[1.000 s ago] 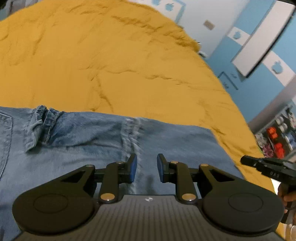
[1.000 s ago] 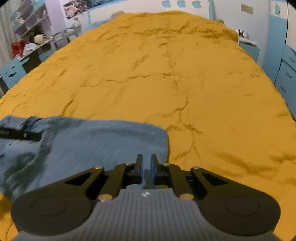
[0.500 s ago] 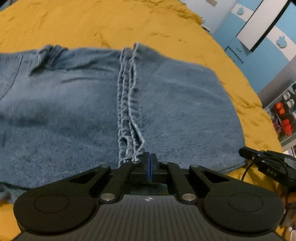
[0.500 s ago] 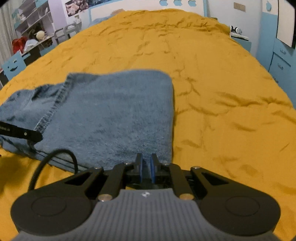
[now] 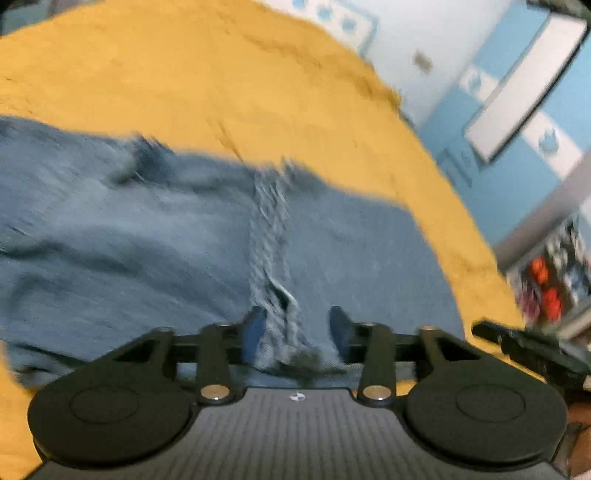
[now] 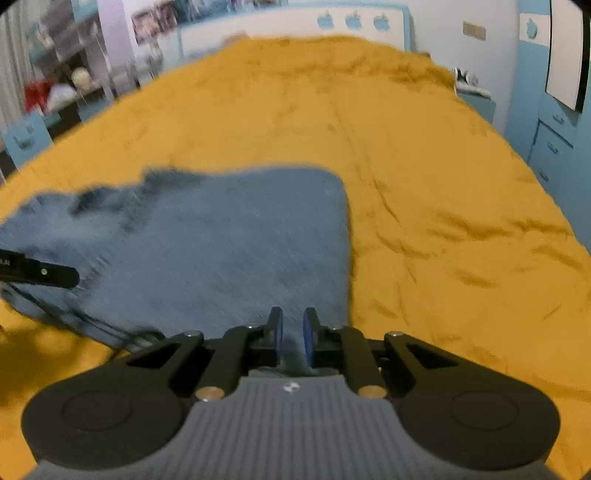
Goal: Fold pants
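Denim pants (image 5: 155,251) lie folded on the bed (image 5: 207,81), so left tongs (image 5: 297,332) and right tongs (image 6: 292,332) are both opening, pads apart, releasing the near edge low in frame.

This place is a bedroom in a home, probably a child's room. A big bed (image 6: 424,155) fills the middle, and a mustard-yellow bedspread (image 5: 221,81) covers it. The walls are light blue and white with apple-shaped decorations (image 6: 354,20). On the right side stand blue drawers (image 6: 554,147). On the left there are shelves (image 6: 55,62) with toys and small things, blurred. A light switch (image 6: 472,29) is on the wall.
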`<state>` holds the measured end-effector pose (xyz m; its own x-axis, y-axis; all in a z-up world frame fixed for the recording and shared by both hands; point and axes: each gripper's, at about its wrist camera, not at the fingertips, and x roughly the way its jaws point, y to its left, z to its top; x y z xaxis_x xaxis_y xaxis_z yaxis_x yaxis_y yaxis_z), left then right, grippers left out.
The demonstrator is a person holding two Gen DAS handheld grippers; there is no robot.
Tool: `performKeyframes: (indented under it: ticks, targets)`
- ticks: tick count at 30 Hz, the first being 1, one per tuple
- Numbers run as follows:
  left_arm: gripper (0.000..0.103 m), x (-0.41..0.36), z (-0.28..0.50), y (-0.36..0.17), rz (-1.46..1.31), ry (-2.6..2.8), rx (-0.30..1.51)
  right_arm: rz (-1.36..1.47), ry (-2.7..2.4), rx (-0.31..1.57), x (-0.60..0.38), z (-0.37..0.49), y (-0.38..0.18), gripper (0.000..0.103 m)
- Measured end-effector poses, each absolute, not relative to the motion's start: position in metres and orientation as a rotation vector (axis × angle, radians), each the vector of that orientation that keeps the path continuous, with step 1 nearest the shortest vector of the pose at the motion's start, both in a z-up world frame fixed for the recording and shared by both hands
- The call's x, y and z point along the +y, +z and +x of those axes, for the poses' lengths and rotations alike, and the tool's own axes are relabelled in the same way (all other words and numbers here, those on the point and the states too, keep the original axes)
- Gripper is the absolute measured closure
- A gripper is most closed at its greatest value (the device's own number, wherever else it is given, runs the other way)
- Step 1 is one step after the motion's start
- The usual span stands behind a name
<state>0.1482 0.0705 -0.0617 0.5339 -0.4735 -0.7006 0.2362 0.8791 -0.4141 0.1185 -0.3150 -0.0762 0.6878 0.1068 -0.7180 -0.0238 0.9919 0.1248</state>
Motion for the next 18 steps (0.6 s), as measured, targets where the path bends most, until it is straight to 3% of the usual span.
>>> performKeyframes:
  ticks: [2,10,18]
  targets:
    - [0.05,0.1,0.15,-0.05,-0.349,-0.405,0.882,0.128,0.117,0.782,-0.307,0.117,-0.063,0.08]
    - [0.041,0.238,0.168,-0.024,-0.541,-0.151,0.775,0.201,0.242,0.785,-0.262,0.139,-0.052,0.063]
    - [0.031,0.379,0.17,-0.041,-0.781,0.187,0.712,0.176,0.258,0.828,-0.217,0.176,-0.062,0.062]
